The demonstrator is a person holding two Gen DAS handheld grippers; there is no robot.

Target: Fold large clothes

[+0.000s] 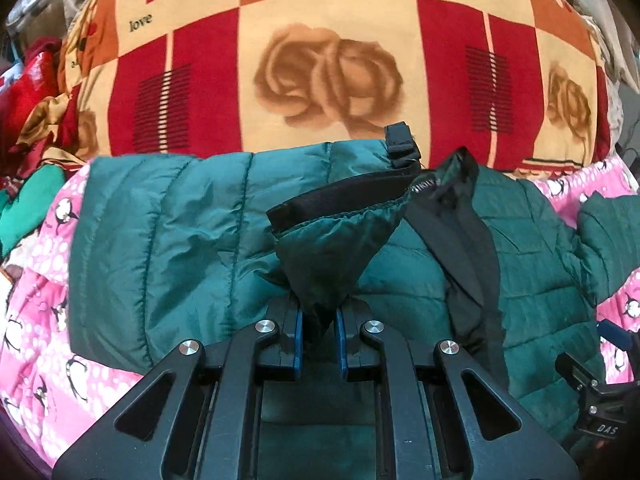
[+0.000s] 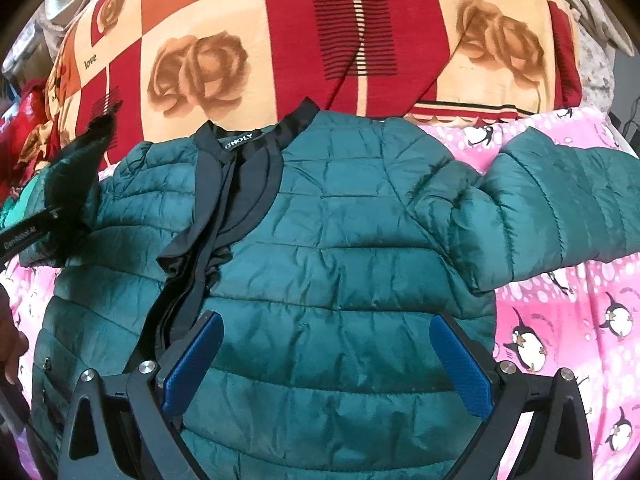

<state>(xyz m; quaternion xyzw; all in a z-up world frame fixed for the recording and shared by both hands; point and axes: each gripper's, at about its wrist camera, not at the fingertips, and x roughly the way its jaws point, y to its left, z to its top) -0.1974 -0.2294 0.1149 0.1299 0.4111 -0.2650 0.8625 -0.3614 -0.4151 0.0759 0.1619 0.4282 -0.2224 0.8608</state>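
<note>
The left claw (image 1: 319, 332) is pinching a bunched cuff of the green puffer jacket (image 2: 320, 280), lifted just ahead of its tips. The right claw (image 2: 326, 364) hangs spread over the jacket's front, which lies flat beneath it on the pink penguin blanket (image 2: 568, 320).

Black hand-held gripper (image 2: 326, 360) frames, blue ribbed pads (image 2: 194, 364), silver round screws (image 2: 147, 367)
</note>
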